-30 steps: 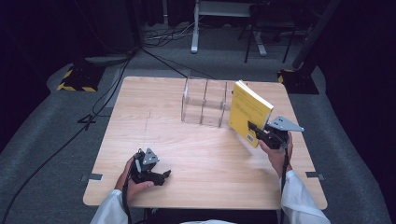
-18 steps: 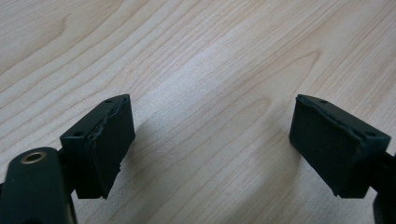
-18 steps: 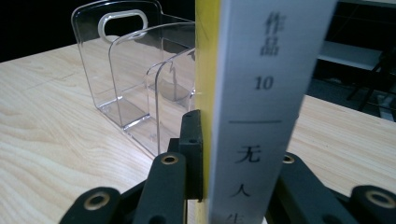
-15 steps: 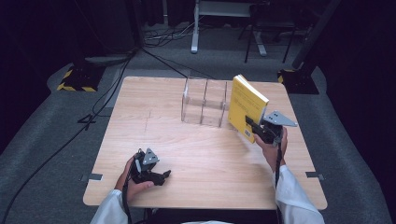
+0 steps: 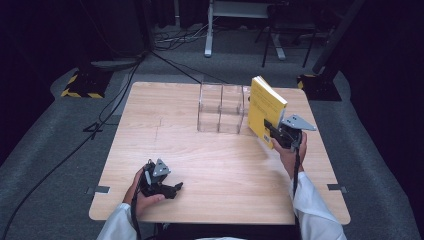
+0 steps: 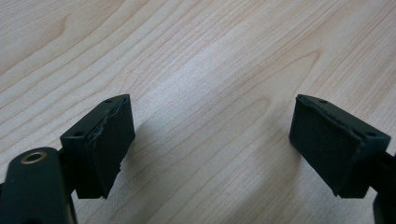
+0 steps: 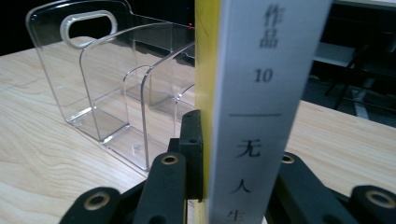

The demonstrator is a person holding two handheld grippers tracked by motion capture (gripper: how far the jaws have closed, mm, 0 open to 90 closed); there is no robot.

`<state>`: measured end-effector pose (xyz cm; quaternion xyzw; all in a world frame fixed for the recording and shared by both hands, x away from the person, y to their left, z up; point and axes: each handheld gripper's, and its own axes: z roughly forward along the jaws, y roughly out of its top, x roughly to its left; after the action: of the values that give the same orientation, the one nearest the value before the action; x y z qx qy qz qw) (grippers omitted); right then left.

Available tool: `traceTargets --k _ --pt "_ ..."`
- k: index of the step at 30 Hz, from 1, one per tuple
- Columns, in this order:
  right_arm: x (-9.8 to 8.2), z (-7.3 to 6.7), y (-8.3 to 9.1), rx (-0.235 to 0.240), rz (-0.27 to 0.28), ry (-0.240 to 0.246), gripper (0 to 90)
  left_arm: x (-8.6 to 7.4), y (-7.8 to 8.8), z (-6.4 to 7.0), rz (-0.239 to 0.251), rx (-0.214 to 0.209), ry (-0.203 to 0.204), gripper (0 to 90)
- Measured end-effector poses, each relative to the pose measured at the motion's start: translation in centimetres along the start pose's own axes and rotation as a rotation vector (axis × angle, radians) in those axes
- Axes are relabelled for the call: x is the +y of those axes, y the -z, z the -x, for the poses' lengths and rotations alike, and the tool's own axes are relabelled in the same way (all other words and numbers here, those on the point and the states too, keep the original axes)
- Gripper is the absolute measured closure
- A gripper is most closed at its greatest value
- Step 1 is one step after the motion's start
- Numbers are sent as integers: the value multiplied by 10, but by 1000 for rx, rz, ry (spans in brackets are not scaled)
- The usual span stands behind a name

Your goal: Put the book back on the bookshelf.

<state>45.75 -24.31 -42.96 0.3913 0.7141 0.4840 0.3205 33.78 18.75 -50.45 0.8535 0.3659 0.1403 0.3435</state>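
Note:
A yellow book [image 5: 265, 107] with a white spine [image 7: 261, 102] is held upright above the table, right of a clear plastic file rack [image 5: 221, 107]. My right gripper [image 5: 279, 132] is shut on the book's lower part, its black jaws pressing both covers [image 7: 198, 154]. The rack [image 7: 116, 93] stands just left of the book, its slots empty. My left gripper [image 5: 172, 189] rests low on the table near the front left, open, with bare wood between its pads [image 6: 109, 140].
The wooden table [image 5: 165, 135] spreads wide between the rack and the left hand. Cables and a yellow-black striped base [image 5: 82, 82] lie on the dark floor beyond the table's far left. A white stand leg [image 5: 207, 30] stands behind.
The right gripper has carried the book a little leftward, closer to the clear rack. The left gripper has stayed where it was.

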Motion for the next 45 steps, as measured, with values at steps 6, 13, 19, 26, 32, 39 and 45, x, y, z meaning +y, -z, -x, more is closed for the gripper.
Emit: traceTargets --k 6,13,19,26,32,39,45 --pt "3 5 -6 -22 5 -16 762 0 0 0 0 2 -4 149" --pt "10 -1 -11 -37 38 -16 762 0 0 0 -1 2 -4 150" --pt "16 -12 -22 -52 45 -4 762 0 0 1 2 1 3 156" --pt "20 -14 -37 -78 46 -22 761 0 0 1 2 3 3 156" --pt "22 -13 -48 -87 40 -32 762 -1 0 1 7 2 5 160" --pt "22 -11 -62 -107 38 -52 762 0 1 1 2 -6 -12 161" --pt "21 -12 -72 -116 34 -51 761 -1 0 2 5 -10 -8 161"
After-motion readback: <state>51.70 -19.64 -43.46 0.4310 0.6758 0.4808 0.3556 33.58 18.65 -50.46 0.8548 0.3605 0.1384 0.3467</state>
